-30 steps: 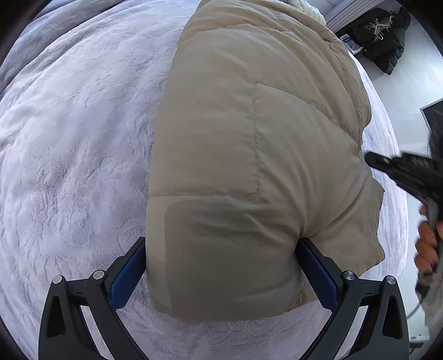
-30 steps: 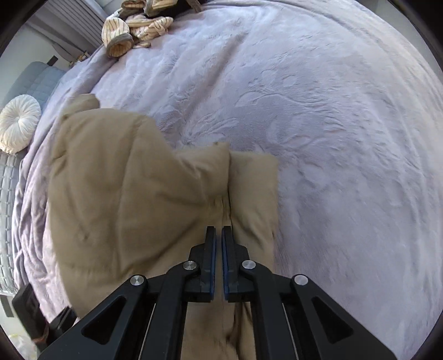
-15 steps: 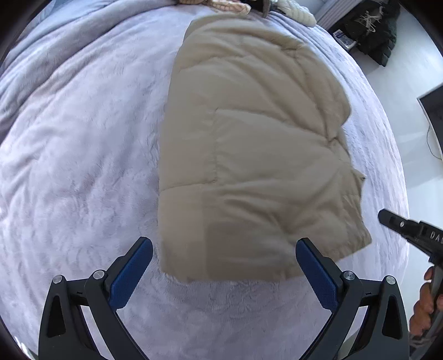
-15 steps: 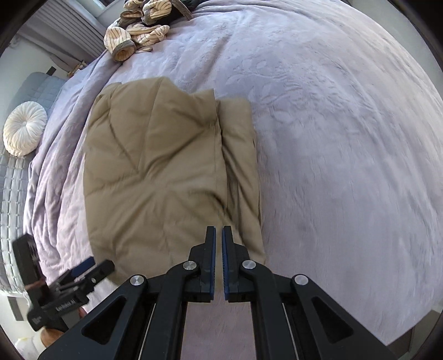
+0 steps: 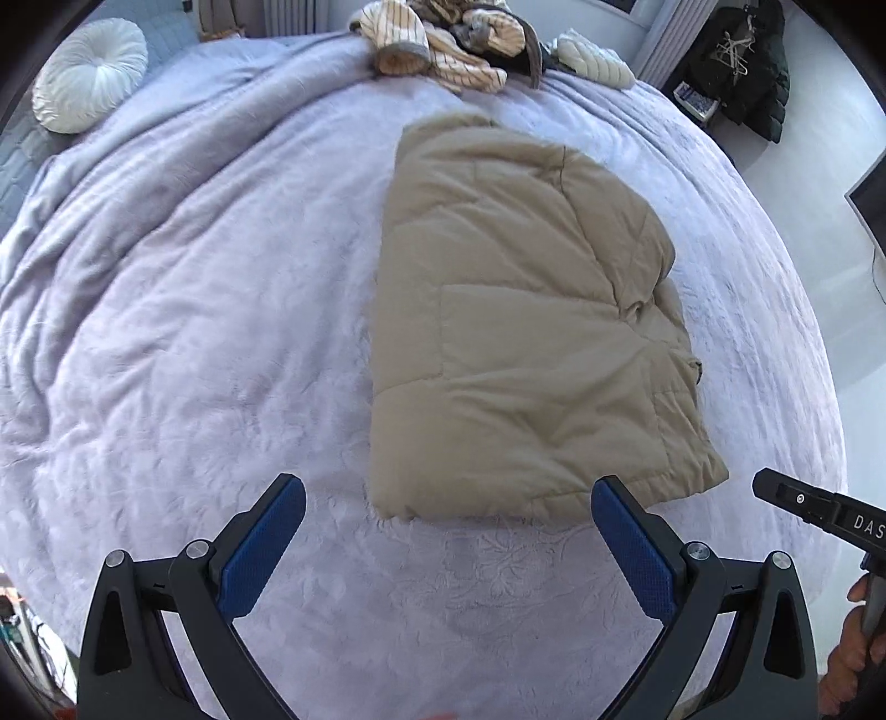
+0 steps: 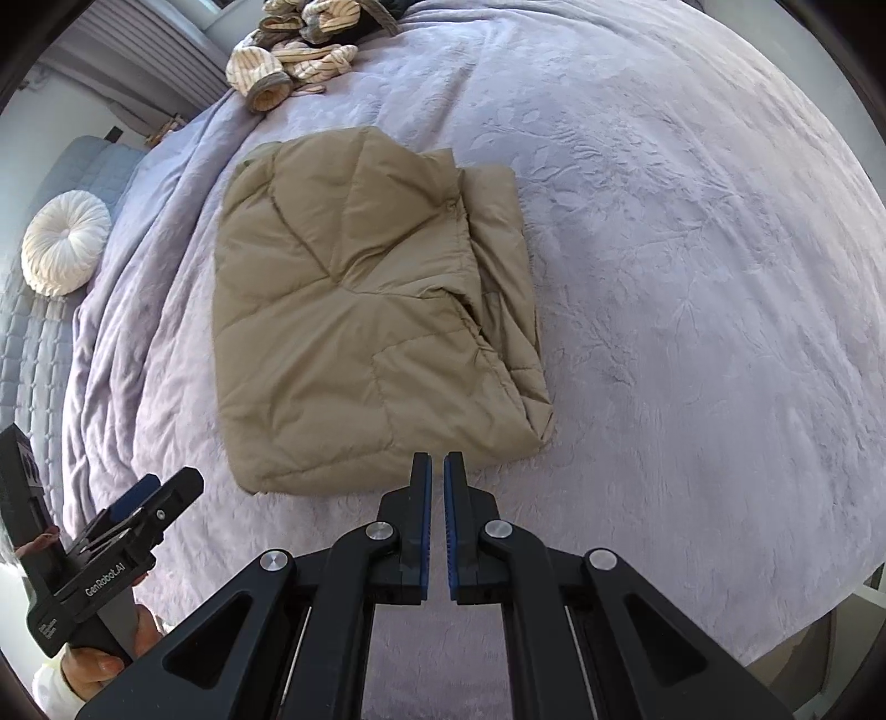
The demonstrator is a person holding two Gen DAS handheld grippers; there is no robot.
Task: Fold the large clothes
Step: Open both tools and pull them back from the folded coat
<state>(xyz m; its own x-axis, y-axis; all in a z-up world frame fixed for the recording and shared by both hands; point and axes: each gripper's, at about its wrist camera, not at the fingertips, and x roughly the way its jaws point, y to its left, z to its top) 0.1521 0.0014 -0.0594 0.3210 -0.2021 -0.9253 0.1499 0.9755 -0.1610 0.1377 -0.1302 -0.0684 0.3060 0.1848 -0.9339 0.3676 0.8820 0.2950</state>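
Folded beige jacket (image 5: 520,332) on bed (image 5: 194,332), twelve o'clock of both tools; left tool (image 5: 448,531) wide open, empty; right tool (image 6: 437,487) closed, empty. Fold looks finished; next, likely another garment.

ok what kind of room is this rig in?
Most likely a bedroom: the folded tan jacket lies on a bed's lilac blanket, with a round white cushion and loose clothes at its far end.

Clothes pile (image 5: 443,44) cut off, top edge
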